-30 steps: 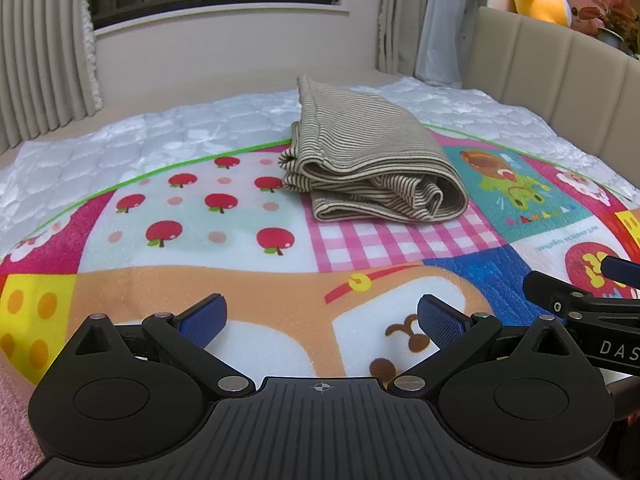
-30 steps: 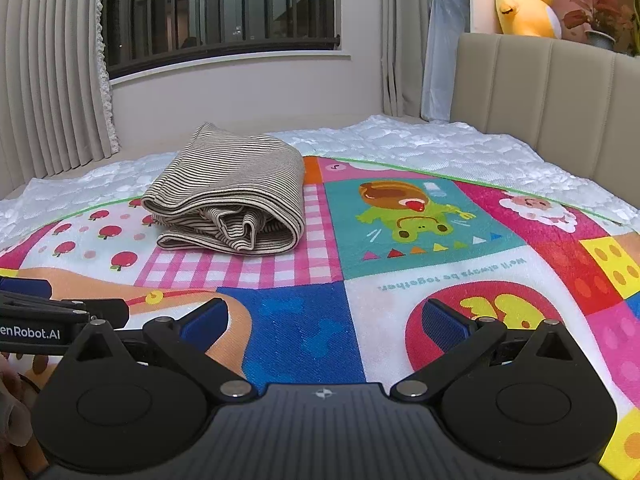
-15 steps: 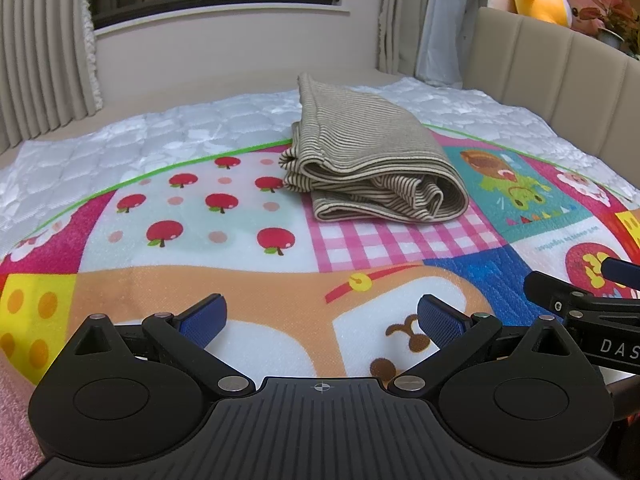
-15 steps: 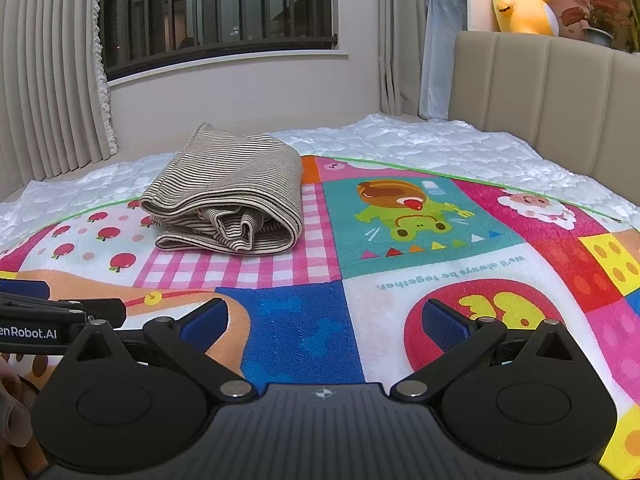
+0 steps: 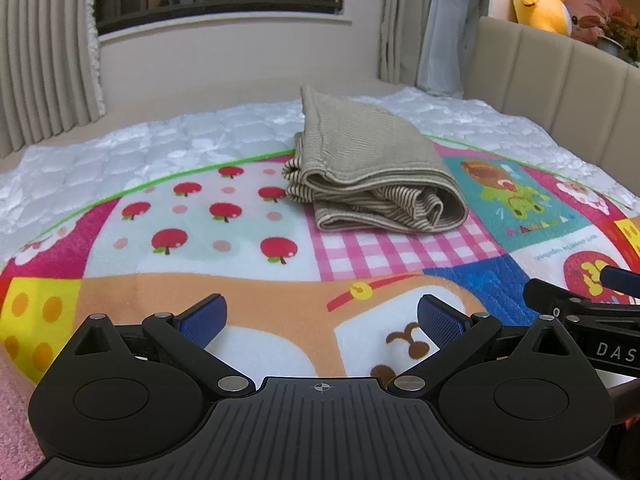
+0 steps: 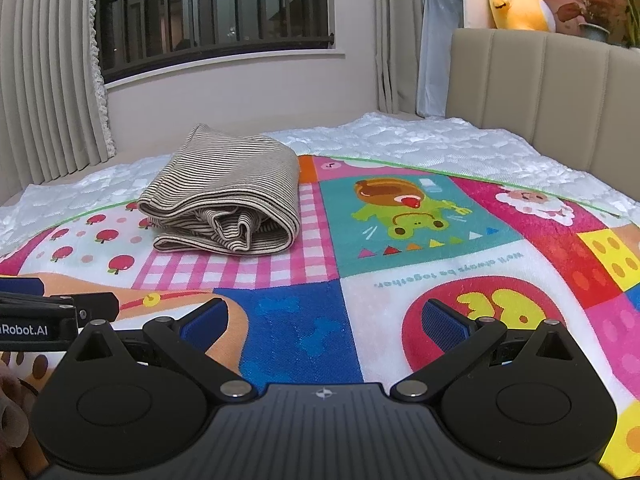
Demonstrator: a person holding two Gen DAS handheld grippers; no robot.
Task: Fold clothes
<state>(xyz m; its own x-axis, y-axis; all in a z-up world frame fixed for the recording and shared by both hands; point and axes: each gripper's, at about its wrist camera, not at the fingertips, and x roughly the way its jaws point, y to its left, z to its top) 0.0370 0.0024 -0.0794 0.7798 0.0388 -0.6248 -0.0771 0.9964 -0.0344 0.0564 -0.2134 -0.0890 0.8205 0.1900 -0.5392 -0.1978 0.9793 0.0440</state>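
Almost nothing is changing from the previous second: the folded striped garment point(image 5: 372, 176) is lying at the far edge of the cartoon play mat point(image 5: 248, 296), while the left gripper point(image 5: 320, 320) and right gripper point(image 6: 324, 320) are still hovering near, wide open, empty, suggesting folding is finished.

My bed point(image 5: 240, 136) wears a white quilted cover; on it a bright patchwork play mat point(image 5: 224, 264) lies spread, and a folded striped garment point(image 5: 372, 184) rests at the mat's far edge.
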